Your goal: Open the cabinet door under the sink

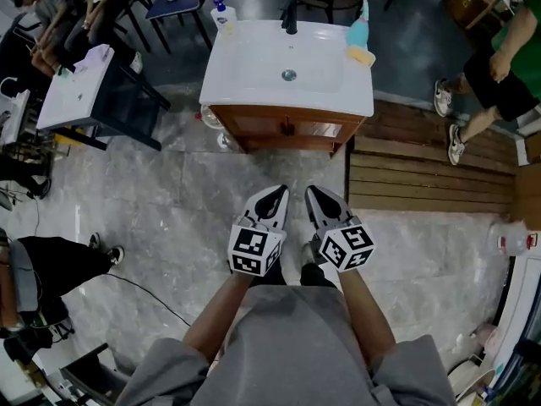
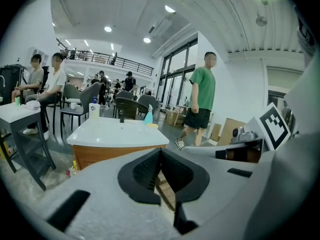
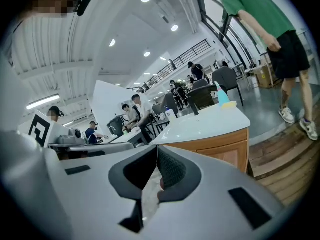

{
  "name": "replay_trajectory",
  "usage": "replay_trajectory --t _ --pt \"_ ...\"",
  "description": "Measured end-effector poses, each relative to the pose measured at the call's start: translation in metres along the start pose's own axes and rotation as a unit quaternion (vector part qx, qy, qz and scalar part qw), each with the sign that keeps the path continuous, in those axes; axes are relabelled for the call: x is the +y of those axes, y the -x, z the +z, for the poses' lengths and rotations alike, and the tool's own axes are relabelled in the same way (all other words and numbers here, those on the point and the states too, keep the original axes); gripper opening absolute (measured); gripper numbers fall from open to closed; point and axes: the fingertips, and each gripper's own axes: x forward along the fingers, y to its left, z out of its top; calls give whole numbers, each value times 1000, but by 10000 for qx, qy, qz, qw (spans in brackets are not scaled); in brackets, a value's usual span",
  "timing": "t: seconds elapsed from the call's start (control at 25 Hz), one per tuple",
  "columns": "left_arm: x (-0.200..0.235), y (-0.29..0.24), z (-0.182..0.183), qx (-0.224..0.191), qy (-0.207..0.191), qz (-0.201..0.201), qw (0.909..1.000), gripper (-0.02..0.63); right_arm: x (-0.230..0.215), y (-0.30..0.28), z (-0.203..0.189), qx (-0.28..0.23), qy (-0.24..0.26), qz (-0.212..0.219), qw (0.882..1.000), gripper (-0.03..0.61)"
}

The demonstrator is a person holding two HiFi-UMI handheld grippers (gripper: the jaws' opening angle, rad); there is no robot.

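Near the foot of the head view, the left gripper (image 1: 276,193) and the right gripper (image 1: 315,193) are held side by side above a grey marbled floor (image 1: 169,218), both pointing toward the far sink unit and well apart from it. Each gripper's own view shows its jaws brought together at the tips with nothing between them.

The cabinet door (image 1: 286,128) under the white sink (image 1: 254,66) sits flush in its brown wooden front, closed and untouched. On the basin's far rim stand a white soap bottle (image 1: 222,15) at the left corner, a black tap (image 1: 290,19) in the middle, and a blue spray bottle (image 1: 362,25) at the right with a yellow sponge (image 1: 363,56) just beside it. Slatted wooden decking (image 1: 431,172) runs to the right of the unit, where a person in a green shirt (image 1: 507,53) stands. At far left is a second white-topped stand (image 1: 76,87).
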Motion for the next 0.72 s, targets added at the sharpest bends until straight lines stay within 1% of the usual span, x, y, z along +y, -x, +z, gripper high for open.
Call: replay_trajectory --t 0.16,0.24,0.44,0.56,0.72 --pt "40 -13 3 68 29 -203 9998 8 1 -40 -3 35 -86 -232 9997 11" --pt "60 -19 4 92 126 -279 9995 8 0 -57 -5 37 -161 -357 9992 12" --pt "105 -37 1 183 328 -339 9987 8 -10 -94 -7 57 -312 -650 9974 12" --pt "116 -50 -8 294 340 -336 9984 8 -21 -107 -13 133 -380 -719 9966 12" --pt "113 -73 -20 407 301 -380 9980 8 -43 -117 -19 234 -478 -743 9958 12"
